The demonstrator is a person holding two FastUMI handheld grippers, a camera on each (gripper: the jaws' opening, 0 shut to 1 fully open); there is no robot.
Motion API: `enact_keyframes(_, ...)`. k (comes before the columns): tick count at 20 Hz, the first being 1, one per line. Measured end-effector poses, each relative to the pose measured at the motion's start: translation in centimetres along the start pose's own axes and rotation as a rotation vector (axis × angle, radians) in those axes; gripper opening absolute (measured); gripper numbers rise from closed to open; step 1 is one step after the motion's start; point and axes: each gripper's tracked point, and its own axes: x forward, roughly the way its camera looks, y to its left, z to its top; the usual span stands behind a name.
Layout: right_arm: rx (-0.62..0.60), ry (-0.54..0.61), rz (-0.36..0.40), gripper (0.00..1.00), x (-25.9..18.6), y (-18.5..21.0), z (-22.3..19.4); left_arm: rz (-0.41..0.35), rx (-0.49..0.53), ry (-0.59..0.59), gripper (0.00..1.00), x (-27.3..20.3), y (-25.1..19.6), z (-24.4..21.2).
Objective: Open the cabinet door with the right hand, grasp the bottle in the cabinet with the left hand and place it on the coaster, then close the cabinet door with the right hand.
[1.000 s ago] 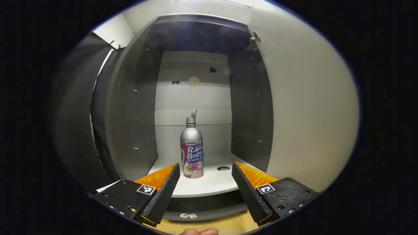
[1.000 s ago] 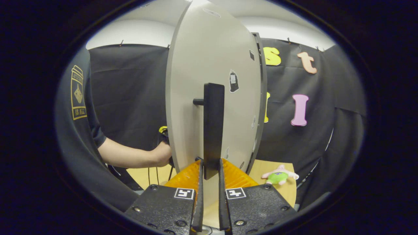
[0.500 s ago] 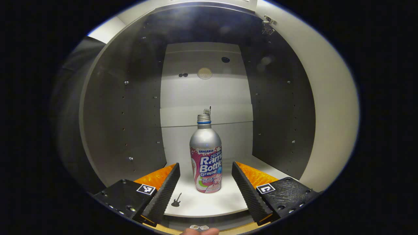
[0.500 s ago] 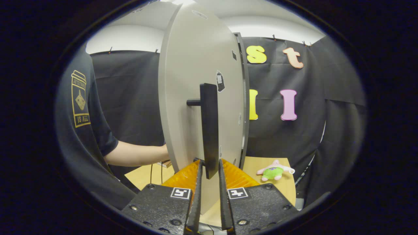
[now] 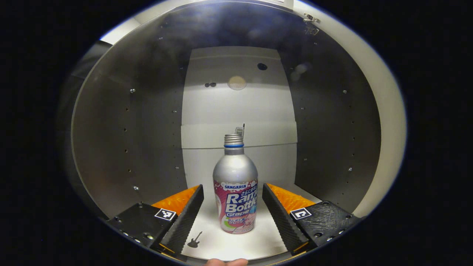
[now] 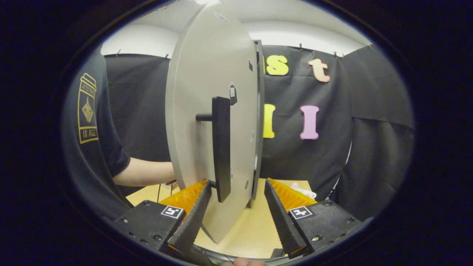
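Bottle (image 5: 235, 192): one; fingers (image 5: 183, 221): two.

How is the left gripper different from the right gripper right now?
The left gripper is reaching into the grey cabinet; the right gripper is out by the pale grey cabinet door. The silver bottle with the pink label stands between the left gripper's fingers, untouched; the door's black bar handle is close to the right gripper's left finger, not squeezed. Both have orange and black fingers, spread open.
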Motion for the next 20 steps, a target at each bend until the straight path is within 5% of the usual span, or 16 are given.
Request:
enact_keyframes(7, 0.171, -0.099, -0.212, 0.89, 0.5, -2.0, 1.3, 0.026, 0.042, 0.012, 0.96, 1.6, -0.8, -1.1)
enact_keyframes(11, 0.181, -0.12, -0.213, 1.0, 0.7, -1.7, 1.8, 0.053, 0.021, 0.036, 0.96, 2.3, -0.5, -1.7)
enact_keyframes(20, 0.203, -0.157, -0.263, 0.94, 1.5, -2.9, 2.3, 0.087, 0.05, 0.09, 0.93, 2.9, 0.4, -3.2)
